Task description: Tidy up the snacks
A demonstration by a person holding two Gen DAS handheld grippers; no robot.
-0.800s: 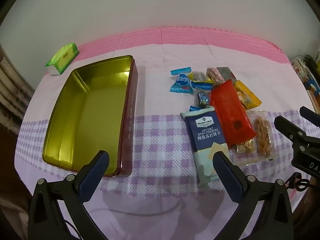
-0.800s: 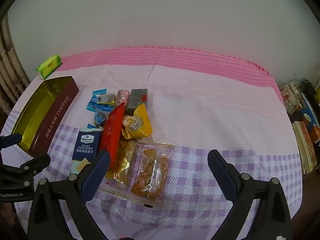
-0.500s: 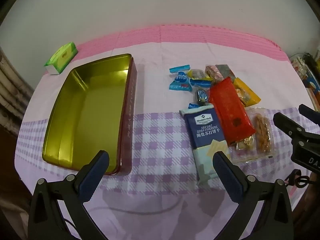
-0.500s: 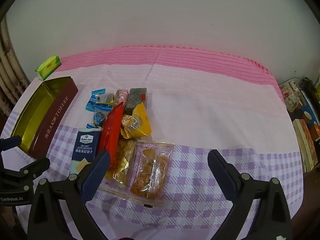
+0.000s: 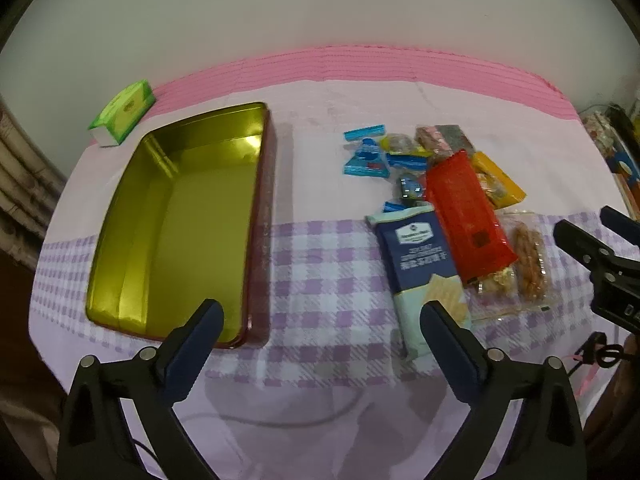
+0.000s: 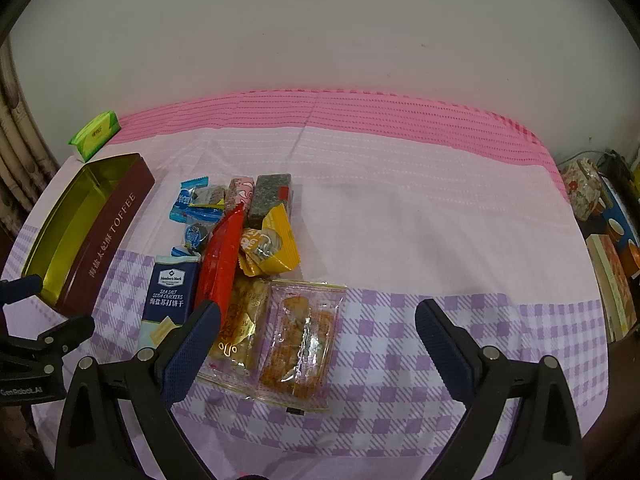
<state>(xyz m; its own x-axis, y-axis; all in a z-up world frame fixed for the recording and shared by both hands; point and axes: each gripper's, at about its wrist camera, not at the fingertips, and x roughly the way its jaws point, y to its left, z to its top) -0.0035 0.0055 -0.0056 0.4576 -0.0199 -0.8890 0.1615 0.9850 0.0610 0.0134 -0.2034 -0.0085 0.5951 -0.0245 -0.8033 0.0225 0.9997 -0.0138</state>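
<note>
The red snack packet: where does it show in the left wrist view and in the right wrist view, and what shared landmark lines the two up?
Left wrist view: the red snack packet lies right of centre, slanting toward the lower right.
Right wrist view: it lies left of centre, seen nearly edge-on.
Shared landmark: the navy soda cracker pack sits directly to its left in both.
</note>
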